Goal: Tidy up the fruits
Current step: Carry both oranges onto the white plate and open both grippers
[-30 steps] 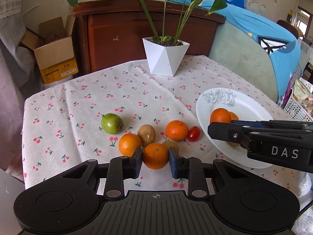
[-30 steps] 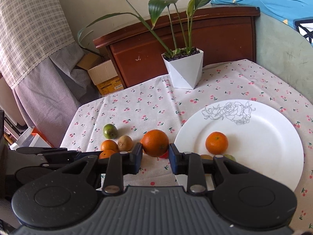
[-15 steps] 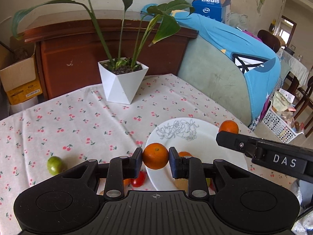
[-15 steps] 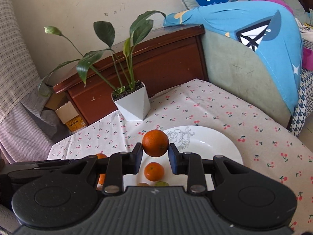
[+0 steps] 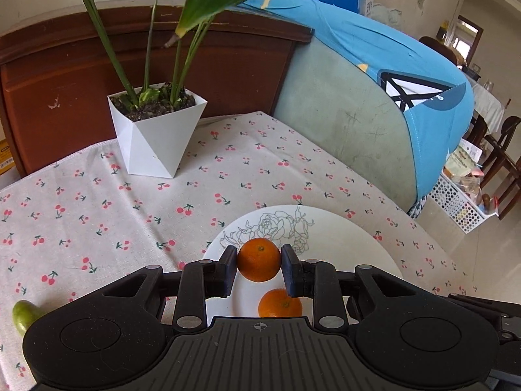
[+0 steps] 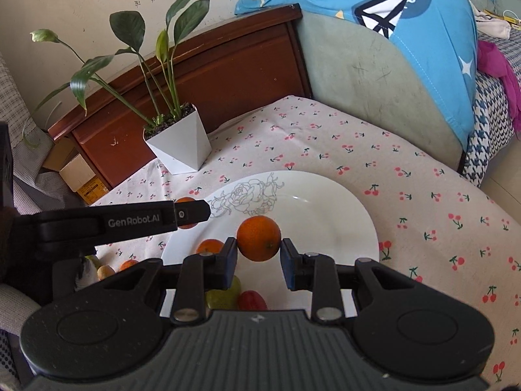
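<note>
My left gripper (image 5: 259, 268) is shut on an orange (image 5: 259, 259) and holds it above the white plate (image 5: 342, 238) with a rose drawing. Another orange (image 5: 280, 303) lies on the plate below it. My right gripper (image 6: 259, 254) is shut on a second orange (image 6: 259, 238), held over the same plate (image 6: 325, 202). On the plate under it lie an orange (image 6: 210, 246), a green fruit (image 6: 224, 296) and a red tomato (image 6: 250, 299). The left gripper's finger (image 6: 130, 220) crosses the right wrist view at left.
A white angular plant pot (image 5: 156, 133) stands at the back of the cherry-print tablecloth (image 5: 97, 202). A green fruit (image 5: 24, 314) lies at the left. A kiwi (image 6: 105, 271) and an orange (image 6: 128, 264) lie left of the plate. A sofa with blue cloth (image 5: 390, 75) borders the right.
Both grippers have carried their oranges right, from the fruit row on the cloth to above the plate. The views have swung right toward the plate and sofa.
</note>
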